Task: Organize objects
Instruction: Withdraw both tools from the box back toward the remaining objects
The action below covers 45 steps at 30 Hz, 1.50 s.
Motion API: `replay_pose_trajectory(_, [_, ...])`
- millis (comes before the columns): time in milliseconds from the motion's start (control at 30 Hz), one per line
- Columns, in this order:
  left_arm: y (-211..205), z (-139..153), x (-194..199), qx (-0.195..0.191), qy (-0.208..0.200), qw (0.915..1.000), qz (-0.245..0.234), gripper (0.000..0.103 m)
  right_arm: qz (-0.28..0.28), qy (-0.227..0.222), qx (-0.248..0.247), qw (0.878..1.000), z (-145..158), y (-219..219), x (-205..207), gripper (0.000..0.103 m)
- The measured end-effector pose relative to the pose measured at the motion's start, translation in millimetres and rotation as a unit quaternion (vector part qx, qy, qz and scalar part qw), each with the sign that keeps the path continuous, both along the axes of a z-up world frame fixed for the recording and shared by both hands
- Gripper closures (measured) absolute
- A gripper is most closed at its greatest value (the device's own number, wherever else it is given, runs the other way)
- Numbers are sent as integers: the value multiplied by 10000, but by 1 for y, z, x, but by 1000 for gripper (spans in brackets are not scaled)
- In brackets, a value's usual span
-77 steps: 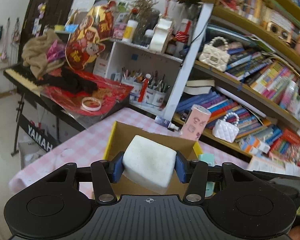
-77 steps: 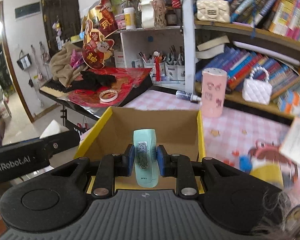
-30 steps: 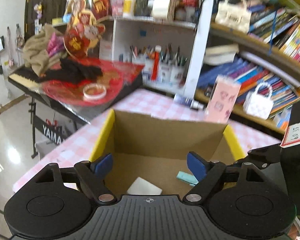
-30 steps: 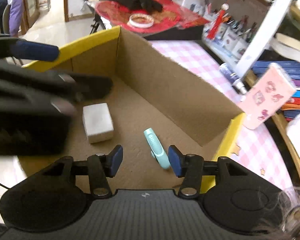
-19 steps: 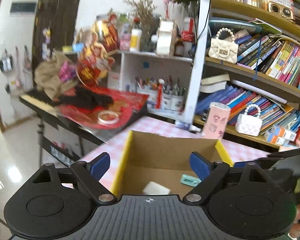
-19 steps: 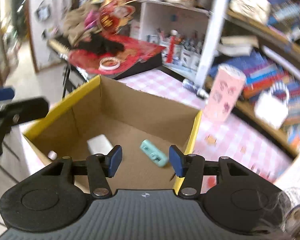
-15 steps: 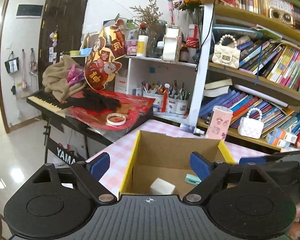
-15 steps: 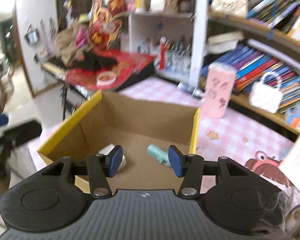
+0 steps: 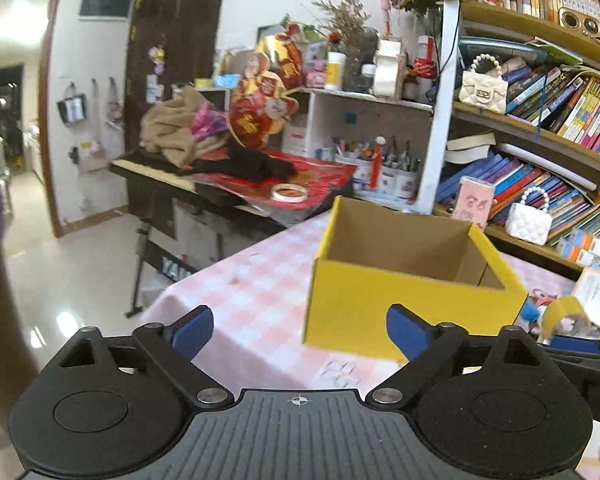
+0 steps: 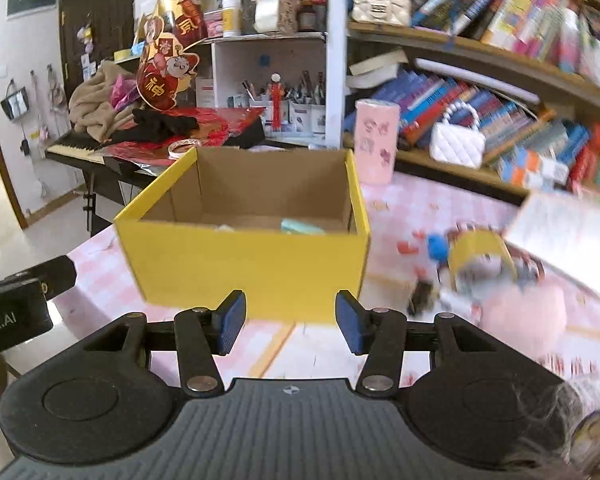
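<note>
The pink-checked tabletop (image 10: 400,208) carries a yellow box (image 10: 252,260) with a teal item (image 10: 300,226) inside. The left gripper (image 9: 298,330) and right gripper (image 10: 288,322) hold nothing, fingers spread. The right gripper should approach the tape roll (image 10: 480,254) squarely.

Yellow cardboard box (image 10: 252,264): matt outside, raw brown inside. Pink checked cloth on desk (image 9: 256,300). Glossy tiled floor (image 9: 80,280).
</note>
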<state>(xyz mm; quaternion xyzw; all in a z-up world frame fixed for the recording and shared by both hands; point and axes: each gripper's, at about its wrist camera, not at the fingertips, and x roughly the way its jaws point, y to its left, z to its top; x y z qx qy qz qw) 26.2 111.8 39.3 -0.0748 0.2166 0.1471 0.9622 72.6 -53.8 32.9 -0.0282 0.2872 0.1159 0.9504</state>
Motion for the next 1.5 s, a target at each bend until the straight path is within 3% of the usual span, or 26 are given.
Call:
replay_pose_trajectory(167, [-4, -6, -25, -20, 255, 9996, -150, 7, -237, -54, -325, 9992, -14, -11, -34, 55])
replay_pose_trajectory(367, [-18, -8, -43, 228, 310, 9975, -596, 7, -796, 218, -6, 9966, -26, -29, -60, 55])
replay_pose_trajectory(700, [-35, -22, -43, -147, 721, 9878, -1370, 7, -1307, 335, -128, 9908, -34, -48, -95, 53])
replay_pose_trajectory(833, [-45, -27, -42, -270, 800, 9837, -1590, 6, -1656, 385, -136, 9853, -34, -63, -101, 50])
replay_pose_trajectory(1200, [-91, -31, -24, -104, 955, 9712, -2180, 4, -2159, 474, -248, 9750, -38, -102, -102, 39])
replay_pose_trajectory(1500, [-112, -31, -3, -137, 1009, 9721, -2114, 3, -2268, 640, -235, 9716, -42, -130, -80, 34])
